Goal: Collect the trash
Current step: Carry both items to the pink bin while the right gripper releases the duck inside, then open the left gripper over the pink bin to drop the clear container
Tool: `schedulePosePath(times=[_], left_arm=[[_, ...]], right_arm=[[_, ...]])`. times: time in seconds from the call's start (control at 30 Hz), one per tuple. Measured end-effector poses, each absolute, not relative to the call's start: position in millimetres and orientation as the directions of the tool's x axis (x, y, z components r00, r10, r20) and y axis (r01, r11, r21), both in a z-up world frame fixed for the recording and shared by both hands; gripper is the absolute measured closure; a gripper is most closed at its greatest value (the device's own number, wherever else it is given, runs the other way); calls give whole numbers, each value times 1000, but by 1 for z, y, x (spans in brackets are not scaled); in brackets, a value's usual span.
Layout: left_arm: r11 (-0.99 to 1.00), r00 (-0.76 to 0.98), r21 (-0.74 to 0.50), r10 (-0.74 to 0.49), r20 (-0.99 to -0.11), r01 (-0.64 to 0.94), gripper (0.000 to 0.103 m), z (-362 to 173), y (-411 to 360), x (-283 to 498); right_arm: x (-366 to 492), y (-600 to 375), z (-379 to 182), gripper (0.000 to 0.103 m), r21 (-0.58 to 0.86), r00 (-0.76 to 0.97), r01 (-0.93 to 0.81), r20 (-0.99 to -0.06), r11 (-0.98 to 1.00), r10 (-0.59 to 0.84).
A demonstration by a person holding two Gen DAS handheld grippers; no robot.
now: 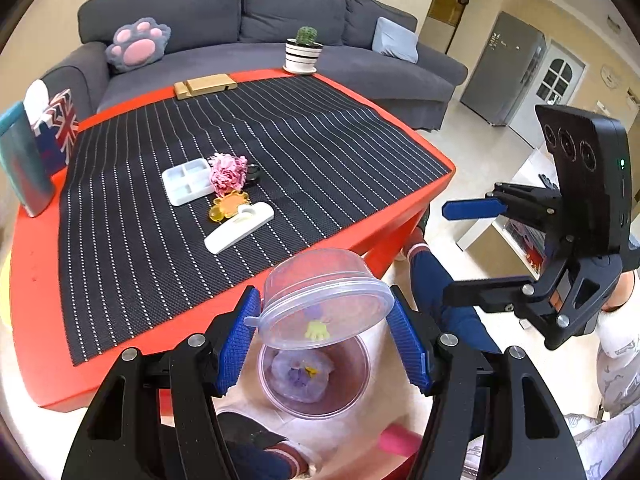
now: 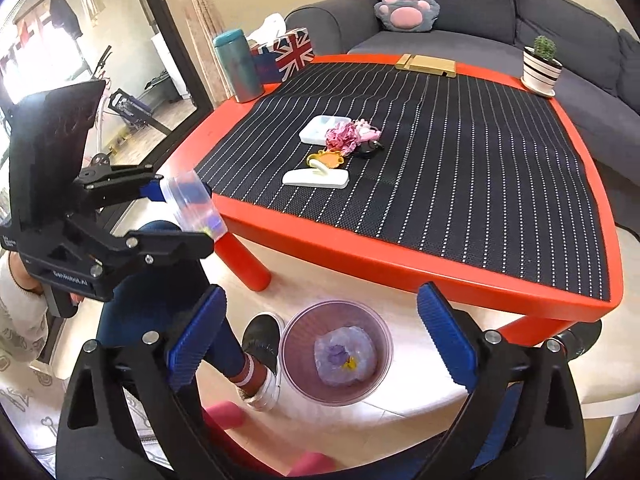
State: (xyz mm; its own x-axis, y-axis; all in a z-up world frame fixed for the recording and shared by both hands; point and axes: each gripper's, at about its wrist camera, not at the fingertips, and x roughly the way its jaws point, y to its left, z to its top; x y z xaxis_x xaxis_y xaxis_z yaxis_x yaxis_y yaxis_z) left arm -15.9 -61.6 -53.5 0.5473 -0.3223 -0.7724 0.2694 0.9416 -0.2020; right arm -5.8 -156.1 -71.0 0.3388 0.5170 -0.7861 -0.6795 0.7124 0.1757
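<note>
A clear lidded plastic container (image 1: 326, 300) is clamped between the blue pads of the left gripper (image 1: 324, 336), tilted above the purple trash bin (image 2: 336, 354) on the floor beside the red table (image 2: 400, 268). The right gripper (image 2: 320, 344) is spread wide, nothing held. Bin contents are blurred: a crumpled pale wrapper, details indistinct.

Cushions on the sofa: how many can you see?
2. A paw-shaped cushion sits at the sofa's left end in the left wrist view; a pale blue cushion leans near the right end. Others may lie outside the frame.
</note>
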Motion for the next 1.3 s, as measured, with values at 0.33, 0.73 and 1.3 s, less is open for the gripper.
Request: schedulePosePath(times=[0.33, 0.73, 1.3], left_arm=[[934, 538, -207, -339, -772, 291, 41, -54, -72, -16], [941, 555, -198, -324, -766, 276, 11, -53, -76, -11], [950, 560, -203, -304, -770, 236, 8, -56, -65, -13]], right_arm=[[-5, -171, -64, 8, 163, 378, -651, -777, 742, 503], [-2, -183, -62, 8, 169, 399, -627, -769, 760, 500], [-2, -175, -65, 8, 178, 380, -637, -774, 750, 507]])
